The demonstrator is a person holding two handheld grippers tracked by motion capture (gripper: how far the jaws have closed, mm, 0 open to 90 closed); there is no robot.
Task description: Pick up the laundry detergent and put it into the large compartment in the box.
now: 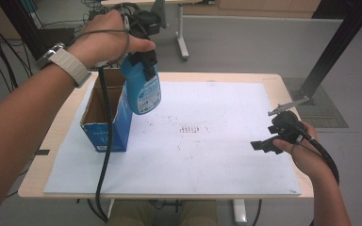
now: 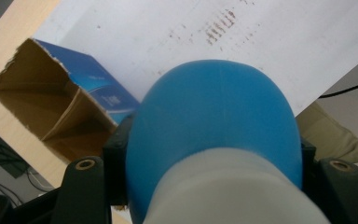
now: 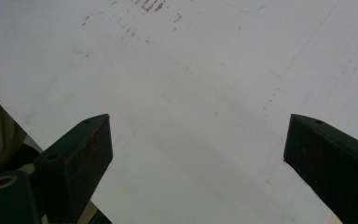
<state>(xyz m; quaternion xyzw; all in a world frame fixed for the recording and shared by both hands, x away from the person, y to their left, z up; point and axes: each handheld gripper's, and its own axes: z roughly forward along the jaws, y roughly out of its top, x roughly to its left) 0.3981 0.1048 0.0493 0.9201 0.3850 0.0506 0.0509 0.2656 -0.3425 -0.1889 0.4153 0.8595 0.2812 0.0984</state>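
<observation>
**Left gripper lifting one blue bottle beside one open box**

High view. Two hand-held grippers appear. Left gripper (image 1: 143, 49), at the far left, is clamped on the neck end of one blue bottle (image 1: 142, 89), which hangs below it, base downward and slightly tilted, clear of the table. One blue cardboard box (image 1: 104, 117) stands open-topped just left of the bottle; the bottle's lower part overlaps the box's right wall, and contact cannot be judged. A black cable (image 1: 104, 155) trails from the left gripper down across the box to the near table edge. Right gripper (image 1: 267, 143), at the right edge of the table, holds nothing, its jaws apart, well apart from the bottle. One white sheet (image 1: 207, 155) covers a light wooden table (image 1: 283, 82); faint reddish marks lie at its centre. Beyond is a grey floor with a second table's legs, cables and a dark metal frame.

Left gripper view. The bottle (image 2: 214, 126) sits squeezed between the two black jaws, its blue body pointing away and a paler part nearest the camera. The box (image 2: 51, 102) lies below to the left, its brown interior showing a divider into two compartments. The white sheet (image 2: 307, 46) spreads beyond.

Right gripper view. The two jaws stand wide apart over the bare white sheet (image 3: 200, 93), with the reddish marks at the far edge.
</observation>
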